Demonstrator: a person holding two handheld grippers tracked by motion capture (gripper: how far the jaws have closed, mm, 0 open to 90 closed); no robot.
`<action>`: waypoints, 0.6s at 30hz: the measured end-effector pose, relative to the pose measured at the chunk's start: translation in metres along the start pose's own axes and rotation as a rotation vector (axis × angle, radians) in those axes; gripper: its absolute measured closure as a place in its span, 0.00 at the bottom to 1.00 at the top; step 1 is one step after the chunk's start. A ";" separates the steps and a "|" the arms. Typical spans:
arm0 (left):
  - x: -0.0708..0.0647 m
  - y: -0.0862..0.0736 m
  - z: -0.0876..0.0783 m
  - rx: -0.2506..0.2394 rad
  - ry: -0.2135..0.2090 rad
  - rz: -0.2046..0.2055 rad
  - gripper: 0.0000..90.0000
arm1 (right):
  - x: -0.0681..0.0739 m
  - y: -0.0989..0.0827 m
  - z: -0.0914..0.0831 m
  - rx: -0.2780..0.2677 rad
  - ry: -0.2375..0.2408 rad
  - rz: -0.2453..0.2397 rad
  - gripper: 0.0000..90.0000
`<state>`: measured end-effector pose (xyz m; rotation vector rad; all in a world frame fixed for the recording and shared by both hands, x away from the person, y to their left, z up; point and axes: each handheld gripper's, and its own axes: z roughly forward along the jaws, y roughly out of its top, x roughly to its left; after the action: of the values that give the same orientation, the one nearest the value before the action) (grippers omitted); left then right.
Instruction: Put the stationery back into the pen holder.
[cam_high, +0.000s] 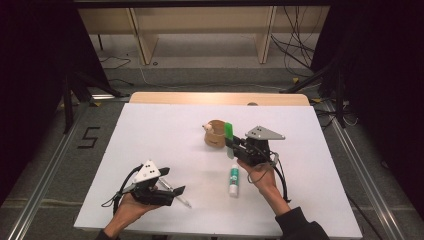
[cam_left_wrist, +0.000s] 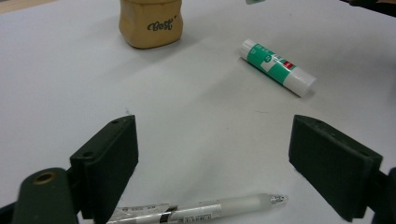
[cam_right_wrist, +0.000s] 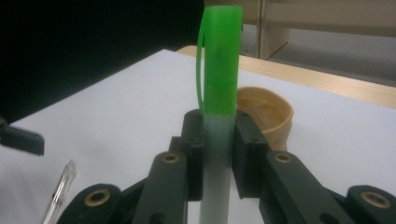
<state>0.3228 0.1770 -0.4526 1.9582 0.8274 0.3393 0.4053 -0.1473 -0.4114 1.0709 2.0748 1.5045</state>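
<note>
**benchrat:** Biggest worry for me is the wooden cup (cam_high: 215, 133). It sits mid-table on the white table (cam_high: 150, 130) and looks light. The right gripper (cam_high: 234, 145) is clamped on the green-capped pen (cam_high: 228, 134), holding it upright just beside the rim. If the pen comes down off-centre and catches the wall, I'd guess the cup tips or skids.

**tinkerjo:** Agreed. Also the grip is on the frosted barrel below the cap, so a knock on the rim could make it slide in the pads.

**benchrat:** What's in the cup? In the right gripper view the inside looks bare as far as I can see, though the pen hides part of it. There's a small pale thing at its far rim in the high view, can't tell what.

**tinkerjo:** Left gripper (cam_left_wrist: 212, 154) has its jaws wide apart, low over the clear pen (cam_left_wrist: 201, 210), gripping nothing. It could nudge that pen and roll it. The glue stick (cam_high: 233, 180) lies untouched between the hands.
</note>
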 end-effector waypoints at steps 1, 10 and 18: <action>0.000 -0.001 -0.001 -0.004 -0.001 -0.001 0.17 | -0.001 0.003 0.002 -0.004 -0.003 0.004 0.86; -0.005 -0.007 -0.006 -0.006 0.014 0.010 0.17 | -0.013 0.022 0.021 -0.014 -0.006 0.076 0.86; -0.007 -0.012 -0.007 -0.002 0.021 0.021 0.17 | -0.023 0.035 0.034 -0.019 -0.025 0.115 0.86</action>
<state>0.3090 0.1805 -0.4583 1.9657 0.8202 0.3729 0.4555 -0.1371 -0.3950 1.2145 2.0085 1.5525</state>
